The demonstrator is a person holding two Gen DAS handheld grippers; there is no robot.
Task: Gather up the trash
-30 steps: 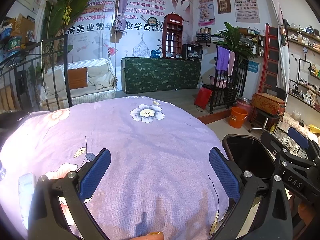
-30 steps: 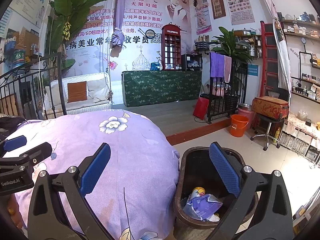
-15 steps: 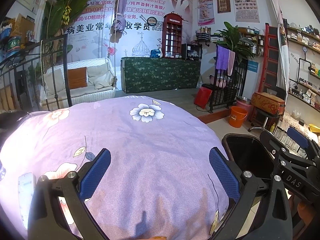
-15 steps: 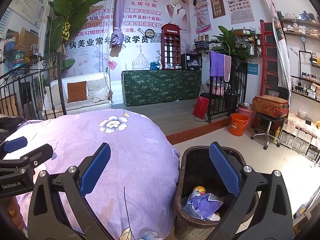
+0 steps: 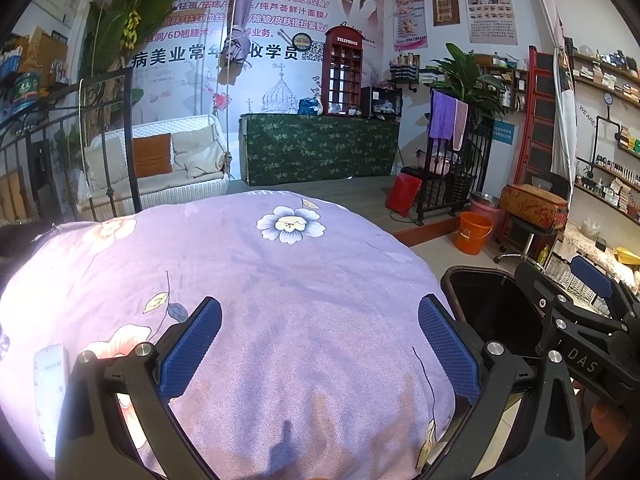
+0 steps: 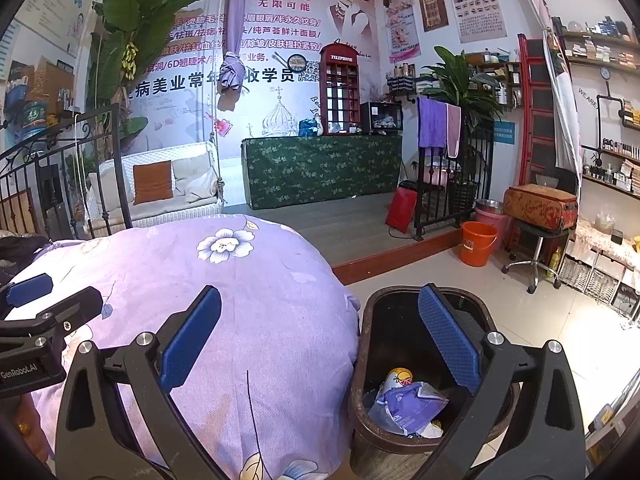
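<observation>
1. left claw [image 5: 320,344]: spread wide, holding nothing. it hangs over the quilt [image 5: 248,280]; only bare purple cloth lies between its pads.
2. right claw [image 6: 320,340]: also spread wide and empty. its left pad sits over the quilt edge, its right pad over the bin [image 6: 424,360].
3. trash: a crumpled wrapper [image 6: 408,404] and a small can [image 6: 398,380] lie in the bottom of the bin, below and just inside the right claw's right pad. no loose trash shows on the quilt ahead of either claw.
4. a pale flat thing, perhaps a phone [image 5: 50,384], lies on the quilt left of the left claw (washed out by glare, cannot say for sure).
5. judgement: collection looks near done or done; what remains, if anything, is out of view.
6. risks:
   - mistaking the flat thing for trash and binning it, since glare hides what it is.
   - a pad snagging the soft quilt if a claw dips and clenches; cloth would drag along.
   - the right claw knocking the bin rim, which stands right against the quilt edge; a tip would spill the wrapper and can.
   - the two claws sit near each other and could clash if both swing toward the bin.
</observation>
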